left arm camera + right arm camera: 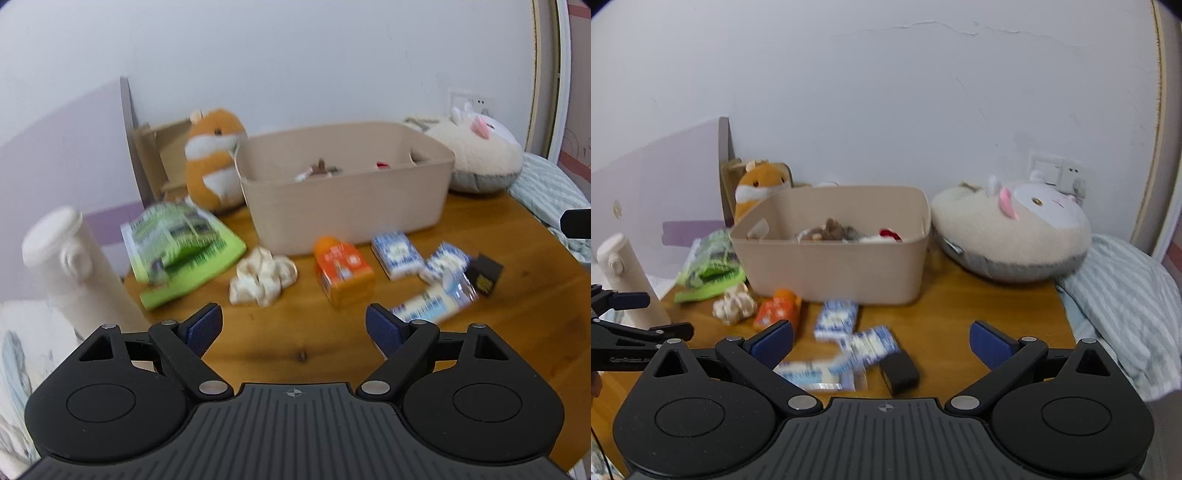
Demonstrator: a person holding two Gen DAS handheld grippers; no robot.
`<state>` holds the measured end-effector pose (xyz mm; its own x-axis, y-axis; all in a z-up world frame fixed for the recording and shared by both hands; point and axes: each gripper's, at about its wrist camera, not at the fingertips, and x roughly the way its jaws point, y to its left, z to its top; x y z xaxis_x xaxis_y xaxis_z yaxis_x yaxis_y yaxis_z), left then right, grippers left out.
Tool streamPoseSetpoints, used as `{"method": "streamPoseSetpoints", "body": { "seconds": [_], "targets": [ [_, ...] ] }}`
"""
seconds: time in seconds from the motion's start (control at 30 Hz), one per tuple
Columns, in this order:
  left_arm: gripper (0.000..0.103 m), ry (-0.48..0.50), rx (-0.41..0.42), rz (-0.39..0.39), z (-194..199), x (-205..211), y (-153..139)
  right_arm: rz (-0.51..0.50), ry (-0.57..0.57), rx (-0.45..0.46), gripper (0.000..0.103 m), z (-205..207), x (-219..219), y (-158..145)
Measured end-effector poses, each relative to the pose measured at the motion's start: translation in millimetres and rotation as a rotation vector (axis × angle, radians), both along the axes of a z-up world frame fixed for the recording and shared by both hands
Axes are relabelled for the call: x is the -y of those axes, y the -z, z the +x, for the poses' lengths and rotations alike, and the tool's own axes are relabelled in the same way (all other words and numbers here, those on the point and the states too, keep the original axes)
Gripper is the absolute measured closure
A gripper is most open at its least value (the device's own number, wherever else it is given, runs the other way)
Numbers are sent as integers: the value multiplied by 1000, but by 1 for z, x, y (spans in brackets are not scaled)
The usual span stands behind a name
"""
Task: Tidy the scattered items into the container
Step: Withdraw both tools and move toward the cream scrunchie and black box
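A beige bin [347, 199] [834, 266] stands at the back of the wooden table and holds a few small items. In front of it lie a crumpled white tissue [262, 275] [734, 307], an orange carton [341, 271] [777, 310], two blue-white packs [397, 254] [445, 262] [836, 319] [873, 343], a clear-wrapped blue pack [432, 302] [816, 374], a small black box [485, 275] [899, 371] and green packets [177, 243] [709, 273]. My left gripper [294, 328] is open and empty above the table's front. My right gripper [882, 343] is open and empty above the blue packs.
An orange hamster plush [216, 158] [757, 188] sits left of the bin, a big white plush [480, 155] [1015, 229] to its right. A white bottle [70, 258] [624, 280] stands at the table's left edge. A striped pillow [1123, 302] lies right. The left gripper shows in the right wrist view [650, 314].
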<state>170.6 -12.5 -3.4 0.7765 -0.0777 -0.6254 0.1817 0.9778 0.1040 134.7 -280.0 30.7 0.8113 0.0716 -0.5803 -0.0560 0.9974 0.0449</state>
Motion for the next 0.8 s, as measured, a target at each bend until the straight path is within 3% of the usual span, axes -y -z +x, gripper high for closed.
{"method": "streamPoseSetpoints", "body": {
  "seconds": [0.13,0.33,0.8],
  "targets": [
    [17,-3,-22,-1,-7,-3,10,-36,6,-9,0,-14,-1,12],
    [17,-19,-44,5,-1,-10,24,-180,-4,-5,0,-23,-12,34],
    [17,-32,-78,10,42,-28,58,-243,49,-98,0,14,-5,81]
  ]
}}
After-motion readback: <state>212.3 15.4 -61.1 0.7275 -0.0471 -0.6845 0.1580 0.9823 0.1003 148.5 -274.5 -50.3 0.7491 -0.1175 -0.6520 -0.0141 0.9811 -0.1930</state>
